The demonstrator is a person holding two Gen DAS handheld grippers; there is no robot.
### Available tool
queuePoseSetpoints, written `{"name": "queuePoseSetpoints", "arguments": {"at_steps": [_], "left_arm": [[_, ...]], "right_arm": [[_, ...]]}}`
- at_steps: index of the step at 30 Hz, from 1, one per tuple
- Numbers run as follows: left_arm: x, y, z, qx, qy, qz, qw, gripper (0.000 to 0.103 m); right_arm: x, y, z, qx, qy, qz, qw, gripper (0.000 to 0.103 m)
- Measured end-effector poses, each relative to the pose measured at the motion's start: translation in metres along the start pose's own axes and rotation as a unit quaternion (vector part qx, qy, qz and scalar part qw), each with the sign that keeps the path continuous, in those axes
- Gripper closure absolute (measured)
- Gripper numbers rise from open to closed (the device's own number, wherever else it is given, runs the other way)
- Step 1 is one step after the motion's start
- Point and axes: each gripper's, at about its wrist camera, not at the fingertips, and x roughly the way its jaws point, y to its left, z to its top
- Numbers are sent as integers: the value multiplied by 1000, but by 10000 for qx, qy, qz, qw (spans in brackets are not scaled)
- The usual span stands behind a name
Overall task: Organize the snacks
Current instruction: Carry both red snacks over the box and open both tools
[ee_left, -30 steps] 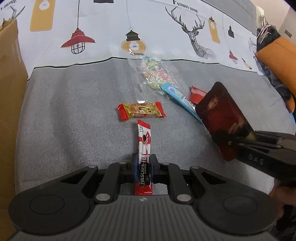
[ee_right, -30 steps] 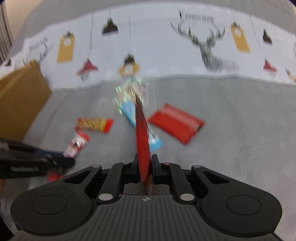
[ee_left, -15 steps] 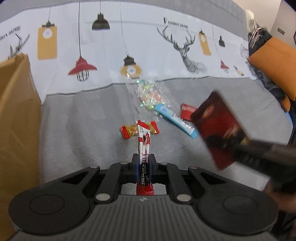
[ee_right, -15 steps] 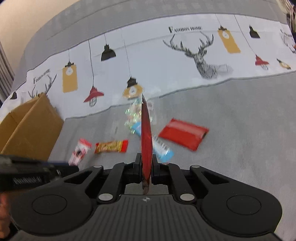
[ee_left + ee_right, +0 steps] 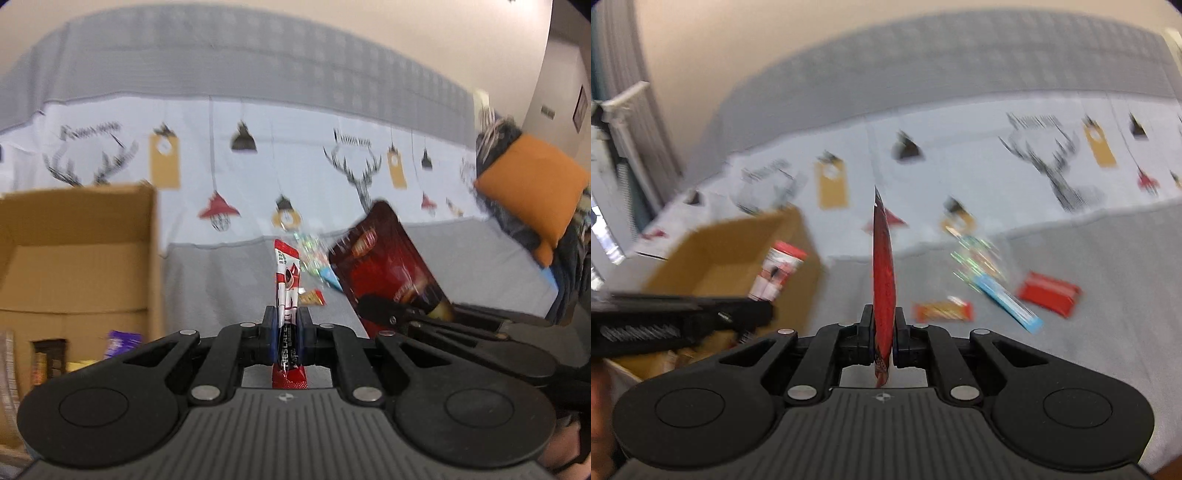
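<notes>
Coffee stick [image 5: 286, 295] clamped upright between the closed jaws of the left gripper [image 5: 287, 332]; dark red pouch [image 5: 884, 266] pinched edge-on by the right gripper [image 5: 884, 338]. Both are held above the bed [image 5: 1108, 295], near the cardboard box [image 5: 74, 240] lying left of the grippers, which already contains several packets. Ahead of the right gripper remain a yellow-red bar [image 5: 942, 312], blue stick [image 5: 1008, 299], red packet [image 5: 1049, 297] and clear candy bag [image 5: 975, 258]. Judged roughly half complete.

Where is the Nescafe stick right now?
The Nescafe stick is clamped upright in the left gripper, with the cardboard box to its left and the dark red pouch to its right.
</notes>
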Motion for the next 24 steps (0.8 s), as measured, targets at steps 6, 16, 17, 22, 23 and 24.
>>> {"name": "queuePoseSetpoints", "arguments": {"at_steps": [6, 16, 17, 22, 23, 24], "left_arm": [[-76, 39, 18, -182, -723, 106, 9972, 92], [-144, 114, 26, -763, -1406, 289, 9867, 92], [-144, 122, 25, -833, -1414, 317, 9859, 92], [-125, 164, 17, -1115, -1270, 535, 9842, 92], [-121, 171, 14, -1188, -1214, 558, 9839, 92], [-115, 179, 12, -1254, -1149, 587, 9837, 92]], "right_arm": [[-37, 90, 44, -611, -591, 476, 9952, 95], [-45, 192, 76, -1296, -796, 1016, 9831, 95], [-39, 199, 76, -1358, -752, 1015, 9827, 95], [-13, 218, 71, -1411, -454, 1068, 9832, 95], [-4, 221, 69, -1421, -377, 1060, 9834, 95], [5, 224, 67, -1429, -308, 1051, 9837, 95]]}}
